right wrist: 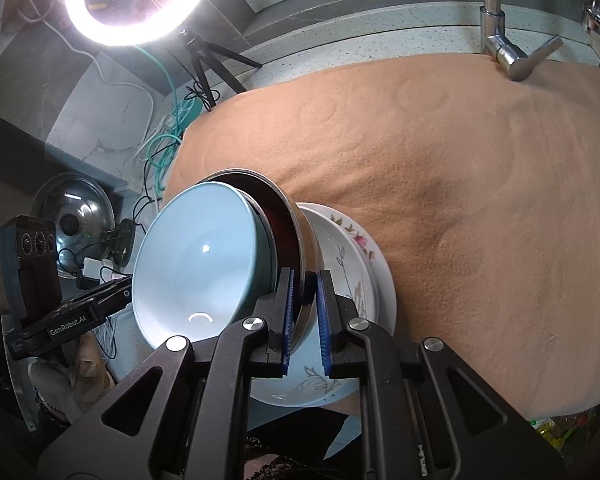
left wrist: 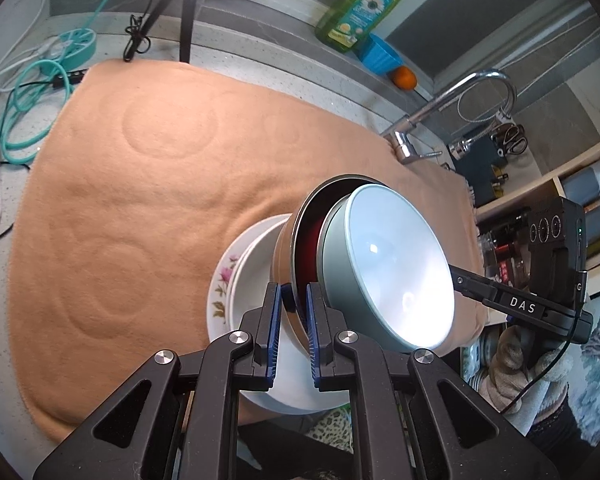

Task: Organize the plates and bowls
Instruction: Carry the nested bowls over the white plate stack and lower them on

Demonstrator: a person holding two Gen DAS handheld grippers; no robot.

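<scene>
A metal bowl [left wrist: 286,240] with a dark red inside holds a light blue bowl [left wrist: 396,268] nested in it. Both stand above a stack of white plates [left wrist: 252,264], the lowest with a pink flower rim [left wrist: 224,276], on the orange cloth [left wrist: 140,168]. My left gripper [left wrist: 293,300] is shut on the metal bowl's rim. My right gripper [right wrist: 305,292] is shut on the opposite rim of the metal bowl [right wrist: 300,232]. The blue bowl [right wrist: 196,256] and the plates [right wrist: 356,268] also show in the right wrist view.
A faucet [left wrist: 452,116] stands at the cloth's far right. A green soap bottle [left wrist: 360,4], a blue cup [left wrist: 380,54] and an orange [left wrist: 404,78] sit on the back ledge. Teal cables [left wrist: 28,100] and a tripod [left wrist: 186,12] lie left. A ring light [right wrist: 140,0] glows above.
</scene>
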